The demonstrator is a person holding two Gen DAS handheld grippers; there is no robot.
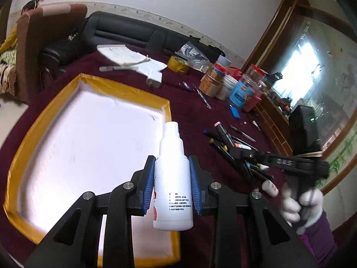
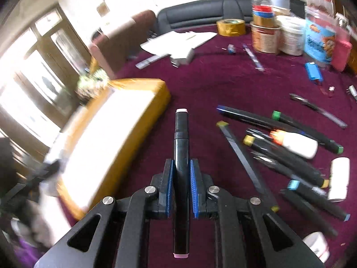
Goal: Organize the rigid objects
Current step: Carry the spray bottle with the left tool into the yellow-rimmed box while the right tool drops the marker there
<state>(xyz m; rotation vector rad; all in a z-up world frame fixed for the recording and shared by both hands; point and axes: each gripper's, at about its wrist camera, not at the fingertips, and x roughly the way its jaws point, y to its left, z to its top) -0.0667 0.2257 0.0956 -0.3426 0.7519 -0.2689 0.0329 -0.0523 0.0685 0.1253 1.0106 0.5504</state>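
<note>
While both grippers carry a load, the scene reads so:

Left gripper: clenched on a white bottle, pads pressing its sides; the bottle stands upright, lifted above the near right corner of the tray.

Right gripper: grasping a black marker with pink ends, which lies lengthwise between the pads and points toward the tray; it is off the cloth.

Step in hand: likely bringing both items to the tray.

How to do it well: keep the bottle upright, lower it well inside the yellow rim, and let go only once it rests. Lay the marker flat, beside the bottle rather than across it.

Tray: white floor, yellow taped edge; what shows of it holds nothing.

Table: more markers and another small white bottle lie loose to the right, well apart from the tray.

Jars: a cluster at the far edge; contents cannot be told.
</note>
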